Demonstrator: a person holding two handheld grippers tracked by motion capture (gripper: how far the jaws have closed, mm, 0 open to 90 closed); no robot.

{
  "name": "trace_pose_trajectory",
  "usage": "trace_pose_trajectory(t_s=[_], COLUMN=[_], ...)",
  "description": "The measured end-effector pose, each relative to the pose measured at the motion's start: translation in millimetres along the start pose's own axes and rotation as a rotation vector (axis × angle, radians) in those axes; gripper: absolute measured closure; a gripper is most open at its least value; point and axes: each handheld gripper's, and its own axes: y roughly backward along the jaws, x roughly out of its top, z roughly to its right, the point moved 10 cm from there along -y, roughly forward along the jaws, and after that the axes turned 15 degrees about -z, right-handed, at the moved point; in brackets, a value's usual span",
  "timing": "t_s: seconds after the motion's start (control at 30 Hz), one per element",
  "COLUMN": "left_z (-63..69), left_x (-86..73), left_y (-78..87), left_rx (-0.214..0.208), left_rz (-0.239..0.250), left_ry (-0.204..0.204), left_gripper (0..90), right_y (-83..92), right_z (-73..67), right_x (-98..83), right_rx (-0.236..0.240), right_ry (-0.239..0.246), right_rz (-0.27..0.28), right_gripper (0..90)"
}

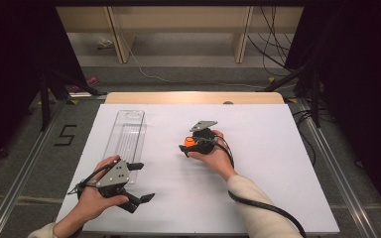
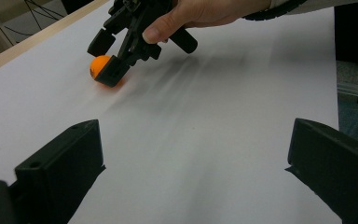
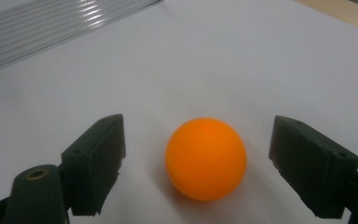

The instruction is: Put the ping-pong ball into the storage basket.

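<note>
An orange ball (image 3: 206,157) rests on the white sheet (image 1: 268,188) near the middle of the table. My right gripper (image 1: 187,146) is lowered around it, one jaw on each side. The right gripper view shows a gap between the ball and each pad, so the jaws are open and not pressing. The left gripper view shows the same ball (image 2: 99,65) beneath that gripper at the far left. My left gripper (image 1: 143,182) sits at the near left of the sheet, its jaws wide open with bare sheet between them.
A long clear plastic tray (image 1: 126,134) with a ribbed floor lies on the left part of the sheet, just beyond my left hand. A wooden table edge (image 1: 193,97) runs along the far side. Cables and stand legs lie on the floor beyond.
</note>
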Motion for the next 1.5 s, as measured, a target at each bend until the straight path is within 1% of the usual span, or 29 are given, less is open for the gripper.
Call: trace_pose_trajectory(t_s=[0.03,0.13,0.33,0.37,0.6,0.63,0.67,0.7,0.9,1.33,1.5], left_z=[0.0,0.2,0.2,0.2,0.2,0.3,0.3,0.5,0.6,0.8,0.9], left_x=[0.0,0.0,0.0,0.0,0.0,-0.1,-0.1,0.0,0.0,0.1,0.2], left_y=[0.0,-0.1,-0.2,-0.2,0.0,-0.1,-0.1,-0.1,-0.1,0.0,0.0], left_rx=[-0.001,-0.001,-0.002,-0.002,-0.002,-0.002,-0.002,-0.002,-0.003,-0.004,-0.004], left_rz=[0.0,0.0,0.0,0.0,0.0,0.0,0.0,0.0,0.0,0.0,0.001], left_ry=[0.0,0.0,0.0,0.0,-0.001,-0.002,-0.002,0.0,0.0,-0.004,-0.004], left_gripper=[2.9,2.9,2.9,2.9,3.0,2.9,3.0,3.0,3.0,3.0,3.1], right_y=[-1.3,-3.2,-5.0,-5.3,-6.5,-6.7,-6.7,-6.9,-7.9,-6.6,-2.8], right_z=[-0.1,0.3,1.0,1.2,2.2,2.5,2.5,2.8,2.8,2.4,-1.2], right_x=[0.1,-2.0,-3.3,-3.6,-3.9,-4.2,-4.2,-4.6,-6.2,-5.5,-1.3], right_rx=[-0.002,-0.004,-0.006,-0.007,-0.015,-0.016,-0.016,-0.016,-0.017,-0.023,-0.021], right_ry=[0.006,0.005,0.005,0.008,0.007,0.007,0.007,0.007,0.011,0.014,0.021], right_rz=[-0.004,-0.021,-0.032,-0.035,-0.043,-0.045,-0.045,-0.047,-0.057,-0.056,-0.044], right_gripper=[23.3,27.5,33.3,35.8,40.0,42.0,42.0,44.5,49.8,51.3,51.4])
